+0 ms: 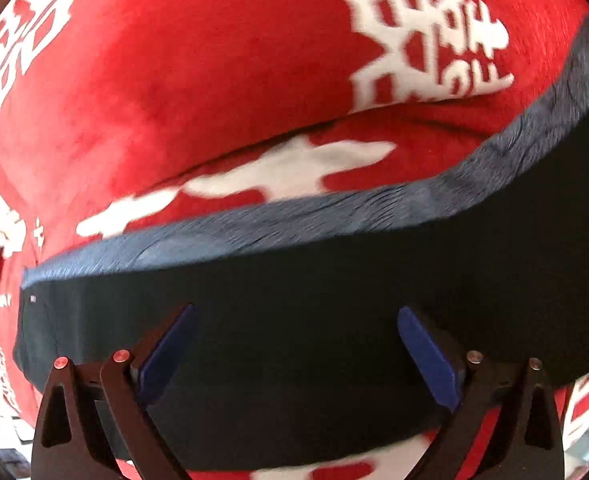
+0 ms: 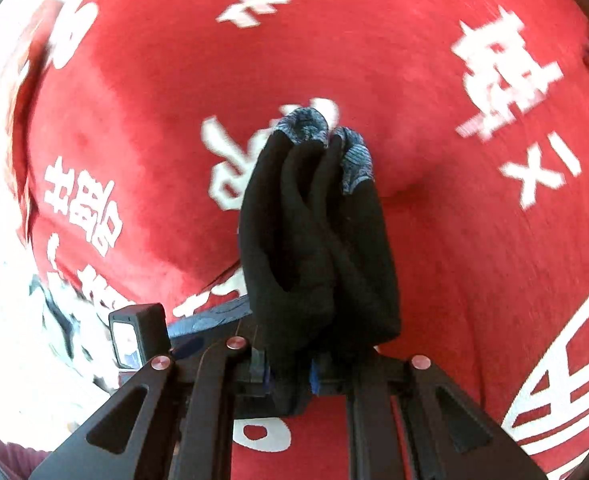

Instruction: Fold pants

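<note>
So here's the layout that matters: the black pants (image 1: 334, 304) run as a long band crosswise in front of your left gripper (image 1: 294, 316), long axis side to side, with the grey ribbed waistband (image 1: 334, 216) on the far edge away from you; they're spread over a red blanket with white characters (image 1: 174, 80). Your left gripper has its blue pads (image 1: 426, 352) spread wide apart with nothing between them, hovering over or just touching the dark cloth, can't tell which.

Your right gripper (image 2: 290, 380) is clamped on a bunched end of the pants (image 2: 318, 240); the fabric stands straight out ahead of the fingers, with grey ribbing (image 2: 306, 124) at the far tip, over the same red blanket (image 2: 434, 240).

So the right already has its end and the left is the free one; I'd guess the left needs to pinch the band right under it, and the fold goes across that long axis. Both views are motion-blurred, so take edges loosely.
</note>
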